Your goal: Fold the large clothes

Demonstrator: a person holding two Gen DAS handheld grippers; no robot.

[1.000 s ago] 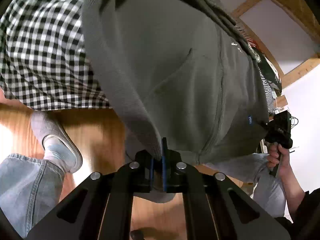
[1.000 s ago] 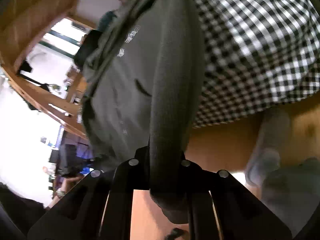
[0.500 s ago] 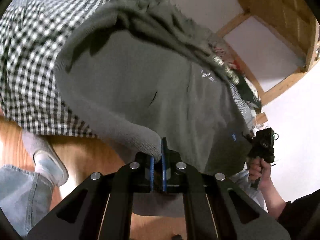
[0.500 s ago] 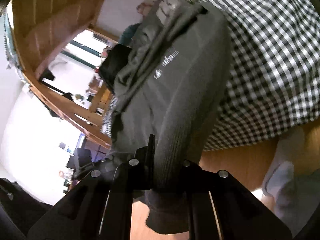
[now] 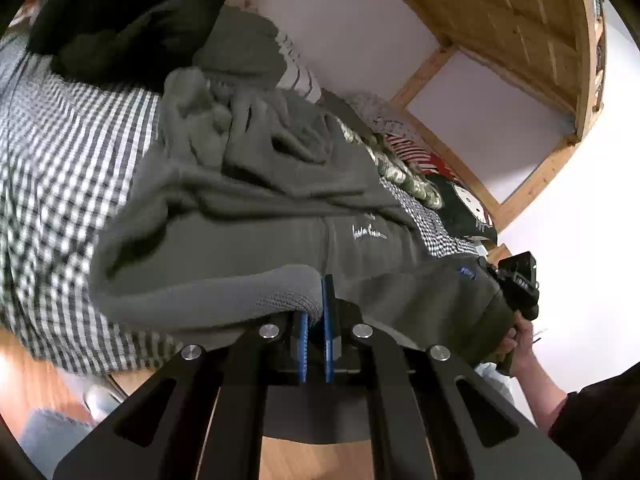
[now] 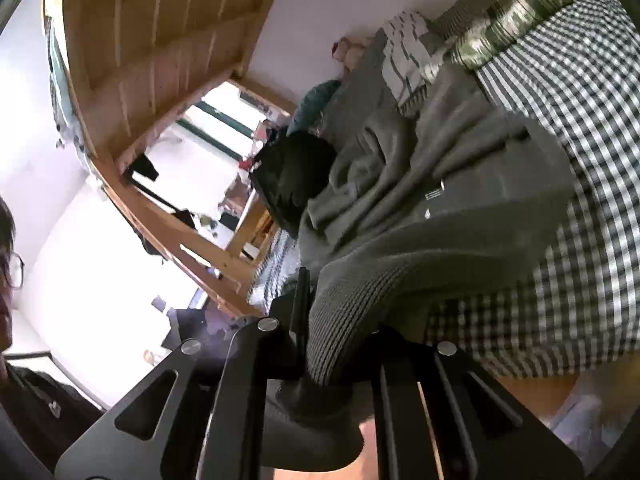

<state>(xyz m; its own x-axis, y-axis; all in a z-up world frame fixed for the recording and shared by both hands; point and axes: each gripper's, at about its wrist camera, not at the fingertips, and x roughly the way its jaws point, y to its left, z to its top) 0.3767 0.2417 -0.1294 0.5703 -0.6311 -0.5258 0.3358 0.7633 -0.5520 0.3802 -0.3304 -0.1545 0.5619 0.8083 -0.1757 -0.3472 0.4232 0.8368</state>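
A large grey-green zip sweatshirt (image 5: 248, 240) lies over the edge of a bed with a black-and-white checked cover (image 5: 60, 168). My left gripper (image 5: 316, 304) is shut on its ribbed hem at one bottom corner. In the left wrist view my right gripper (image 5: 516, 280) holds the other corner at the far right, in a person's hand. In the right wrist view my right gripper (image 6: 320, 320) is shut on the ribbed hem of the sweatshirt (image 6: 440, 208), whose bunched upper part rests on the checked cover (image 6: 580, 120). The hem is lifted level with the mattress top.
Other clothes are piled at the back of the bed: a black garment (image 5: 120, 20), striped and patterned pieces (image 5: 404, 160). A wooden bunk frame (image 5: 500, 20) runs overhead. Wooden floor (image 5: 32, 376) and the person's shoe (image 5: 100, 398) lie below.
Both grippers have risen with the hem; the sweatshirt no longer hangs down the bed's side, and the bed top and the piled clothes have come into view.
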